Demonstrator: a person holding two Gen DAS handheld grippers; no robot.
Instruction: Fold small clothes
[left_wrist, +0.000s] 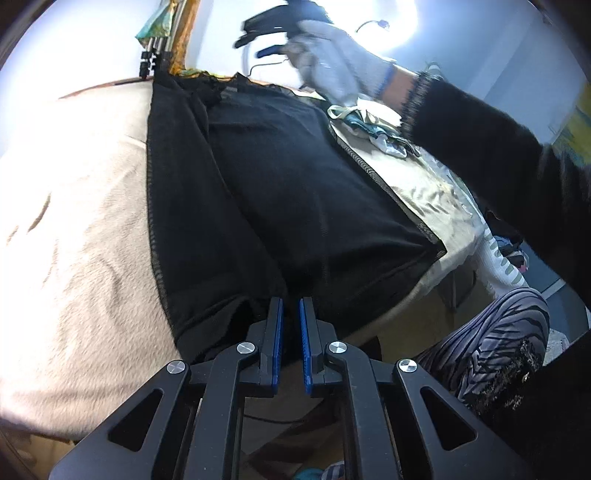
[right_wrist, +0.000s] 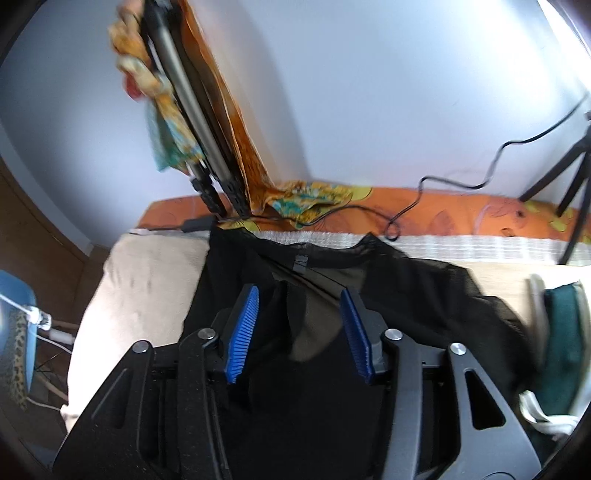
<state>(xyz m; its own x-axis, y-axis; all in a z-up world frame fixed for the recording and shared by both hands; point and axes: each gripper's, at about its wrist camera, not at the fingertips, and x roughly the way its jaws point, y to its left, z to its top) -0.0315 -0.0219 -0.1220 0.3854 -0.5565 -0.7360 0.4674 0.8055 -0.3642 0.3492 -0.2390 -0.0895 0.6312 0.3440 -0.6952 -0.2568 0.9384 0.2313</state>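
Two grippers worked over one black garment (left_wrist: 280, 177), which lay spread on a beige blanket (left_wrist: 85, 229) across the middle of both views, its collar toward the upper edge near an orange sheet (right_wrist: 443, 210). In the left wrist view the left gripper (left_wrist: 291, 301) sat at lower centre with its blue pads nearly together, a thin gap between them, nothing clamped and the garment's hem just beyond the tips. In the right wrist view the right gripper (right_wrist: 301, 295) stood released, pads well apart above the cloth, while a gloved hand (left_wrist: 332, 55) showed blurred at the upper right of the left view.
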